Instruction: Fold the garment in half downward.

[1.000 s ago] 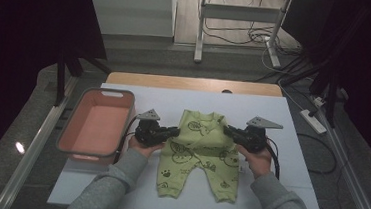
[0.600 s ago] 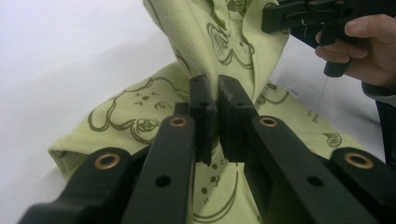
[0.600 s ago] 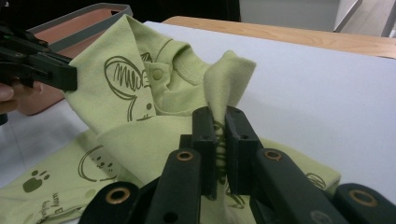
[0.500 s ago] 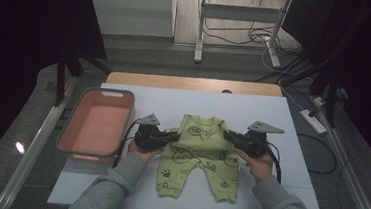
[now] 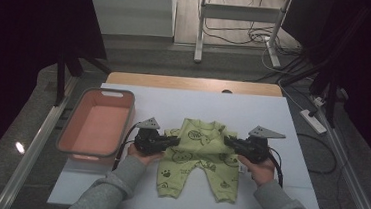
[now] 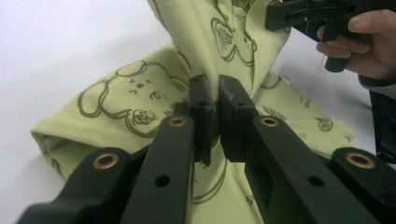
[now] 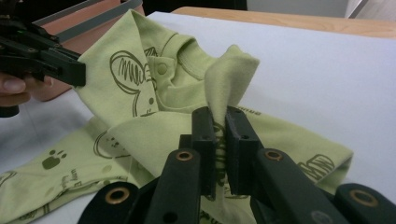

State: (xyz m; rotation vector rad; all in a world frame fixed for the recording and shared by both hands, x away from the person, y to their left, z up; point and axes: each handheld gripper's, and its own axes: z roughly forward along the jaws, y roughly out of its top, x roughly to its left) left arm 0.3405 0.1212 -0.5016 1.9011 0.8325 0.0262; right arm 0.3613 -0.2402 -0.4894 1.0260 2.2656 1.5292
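Note:
A light green baby romper [image 5: 197,155] printed with animal drawings lies on the white table [image 5: 263,115], legs toward the person. My left gripper [image 5: 174,142] is shut on a pinch of fabric at the romper's left shoulder side. In the left gripper view the jaws [image 6: 217,93] clamp a raised fold of the romper [image 6: 135,98]. My right gripper [image 5: 228,140] is shut on the opposite shoulder side. In the right gripper view its jaws [image 7: 218,116] squeeze an upstanding fold of the romper [image 7: 140,70]. The upper part is lifted and bunched between the two grippers.
A pink basin [image 5: 94,127] with a grey rim stands empty at the table's left. A wooden edge [image 5: 195,83] borders the far side. Bare white tabletop lies beyond and right of the romper. Cables and a power strip [image 5: 312,119] lie on the floor.
Both grippers have come slightly toward the person, drawing the romper's upper part with them. Both grips are unchanged.

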